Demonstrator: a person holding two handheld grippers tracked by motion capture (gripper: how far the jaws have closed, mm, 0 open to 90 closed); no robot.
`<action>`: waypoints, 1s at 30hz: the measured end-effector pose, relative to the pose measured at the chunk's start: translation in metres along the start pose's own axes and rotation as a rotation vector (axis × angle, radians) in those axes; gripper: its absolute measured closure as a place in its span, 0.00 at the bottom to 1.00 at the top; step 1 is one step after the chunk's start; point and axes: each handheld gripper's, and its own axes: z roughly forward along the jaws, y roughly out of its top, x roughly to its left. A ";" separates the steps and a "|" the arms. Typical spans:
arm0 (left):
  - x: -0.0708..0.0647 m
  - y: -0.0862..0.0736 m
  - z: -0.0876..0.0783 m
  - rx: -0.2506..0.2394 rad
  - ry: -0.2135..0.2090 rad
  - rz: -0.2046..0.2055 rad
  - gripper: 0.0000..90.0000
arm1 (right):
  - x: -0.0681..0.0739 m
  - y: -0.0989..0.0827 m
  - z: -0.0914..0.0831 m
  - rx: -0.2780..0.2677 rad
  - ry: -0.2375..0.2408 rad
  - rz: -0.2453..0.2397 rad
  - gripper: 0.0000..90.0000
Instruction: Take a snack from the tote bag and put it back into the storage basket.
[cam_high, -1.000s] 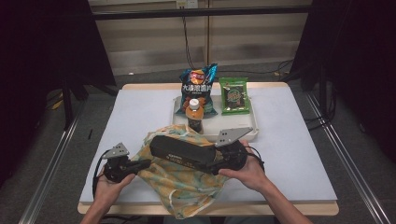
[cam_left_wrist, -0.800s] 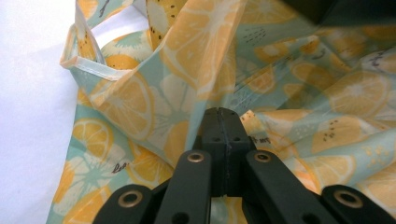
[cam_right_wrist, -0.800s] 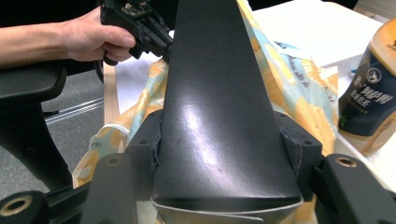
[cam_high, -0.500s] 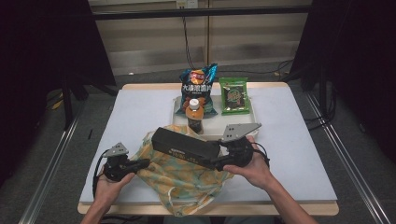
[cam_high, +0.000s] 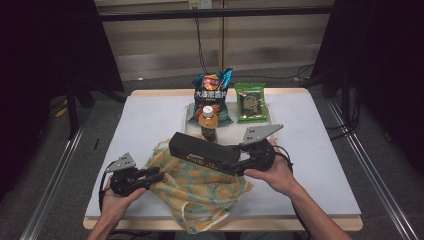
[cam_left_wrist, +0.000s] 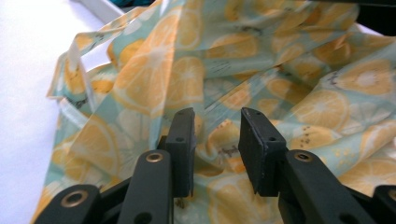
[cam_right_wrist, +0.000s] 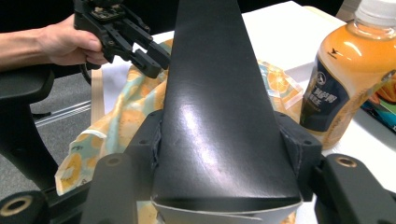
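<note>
R claw (cam_high: 239, 161) clamped on black box (cam_high: 202, 152); L claw (cam_high: 159, 174) just opened, apart, over bag (cam_high: 200, 192).

A lab-like recording room: a white worktop (cam_high: 150, 125) on grey floor, dark curtains (cam_high: 45, 75) at both sides, cables (cam_high: 200, 45) hanging behind.

Overhead light falls evenly on the white table (cam_high: 150, 120), which glows bright while the room around it sinks into near black. A soft sheen of glare runs down the black box (cam_right_wrist: 219, 116) in the right gripper view. The high view is slightly soft, and the left gripper view blurs the cloth bag (cam_left_wrist: 261, 60) farther back.
</note>
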 end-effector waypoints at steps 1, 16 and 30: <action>-0.001 0.001 0.000 0.001 -0.003 0.002 0.70 | -0.001 0.000 0.000 0.001 0.006 0.002 0.48; -0.011 0.007 -0.004 -0.061 0.029 -0.008 0.37 | -0.016 0.003 -0.024 -0.034 -0.022 0.008 0.48; -0.014 0.008 -0.005 -0.068 0.046 0.007 0.18 | -0.031 -0.001 -0.052 -0.032 -0.075 0.010 0.48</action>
